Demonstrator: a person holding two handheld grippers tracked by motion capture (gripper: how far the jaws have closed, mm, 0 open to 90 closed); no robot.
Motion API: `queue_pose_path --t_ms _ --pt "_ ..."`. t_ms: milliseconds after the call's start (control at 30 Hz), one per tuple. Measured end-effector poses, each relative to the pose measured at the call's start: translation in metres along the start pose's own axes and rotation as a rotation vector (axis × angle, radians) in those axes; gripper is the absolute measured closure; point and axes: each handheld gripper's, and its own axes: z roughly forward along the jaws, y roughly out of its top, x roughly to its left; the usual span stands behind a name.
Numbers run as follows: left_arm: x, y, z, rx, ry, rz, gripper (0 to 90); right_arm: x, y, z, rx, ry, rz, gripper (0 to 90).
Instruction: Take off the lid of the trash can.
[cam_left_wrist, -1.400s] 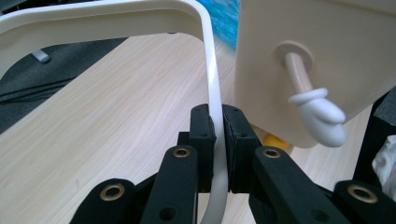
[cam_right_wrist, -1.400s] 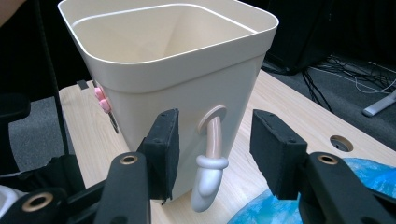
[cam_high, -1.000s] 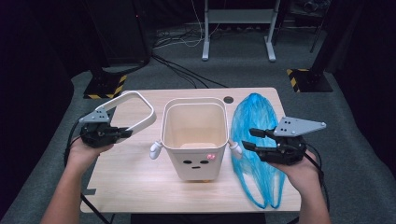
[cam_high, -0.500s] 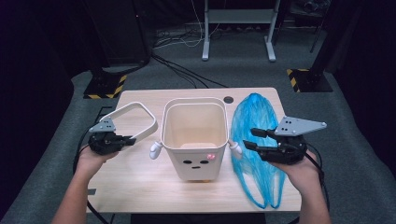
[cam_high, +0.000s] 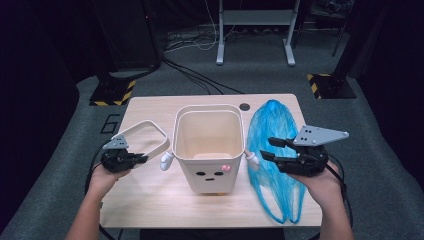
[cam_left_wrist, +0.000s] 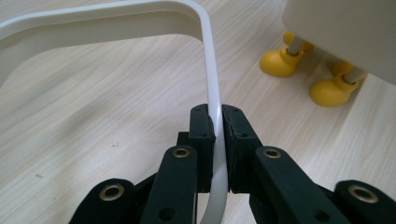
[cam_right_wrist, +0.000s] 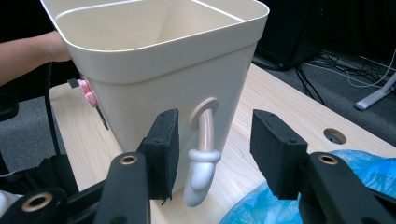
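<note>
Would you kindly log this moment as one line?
left gripper: shut on ring | right gripper: open beside bin | bag: flat on table

The bin (cam_left_wrist: 345, 32) is cut off at the upper right of the left gripper view, feet (cam_left_wrist: 299, 58) alone visible below.

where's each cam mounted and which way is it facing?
High view: above the person's side, looking down on the table; both forearms show.
Left gripper view: on the left claw, facing along the tabletop; its jaws pinch the white ring.
Right gripper view: on the right claw, facing the bin; jaws open.
All three show the bin.
</note>
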Motion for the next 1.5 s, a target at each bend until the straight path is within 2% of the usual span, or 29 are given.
queue_pose_path --t_ms 133,267,500,833,967,1067,1267,1500 --pt "0.0 -0.003 0.006 0.007 0.019 0.006 83.0 -0.001 0.0 0.0 0.0 -0.003 -0.001 51.4" --pt "0.001 -0.006 0.015 -0.015 0.022 -0.011 83.1 -0.001 -0.001 0.0 0.001 -0.005 0.002 51.4" --pt "0.002 -0.011 0.03 0.017 0.022 -0.005 83.0 -0.002 -0.003 -0.001 0.001 -0.011 0.005 51.5" --pt "0.008 -0.025 0.036 0.04 0.015 -0.034 83.0 -0.003 -0.004 0.0 0.004 -0.018 0.009 51.4" --pt "0.011 -0.031 0.04 0.032 0.007 -0.05 83.4 -0.003 -0.004 0.001 0.006 -0.02 0.007 51.4" --pt "0.012 -0.033 0.044 0.05 0.008 -0.049 83.7 -0.003 -0.005 0.001 0.009 -0.02 0.007 51.4" --pt "0.013 -0.036 0.044 0.044 0.007 -0.053 83.7 -0.003 -0.005 0.002 0.009 -0.023 0.003 51.4" --pt "0.013 -0.04 0.045 0.059 0.008 -0.057 83.7 -0.004 -0.007 0.003 0.018 -0.032 0.004 51.4"
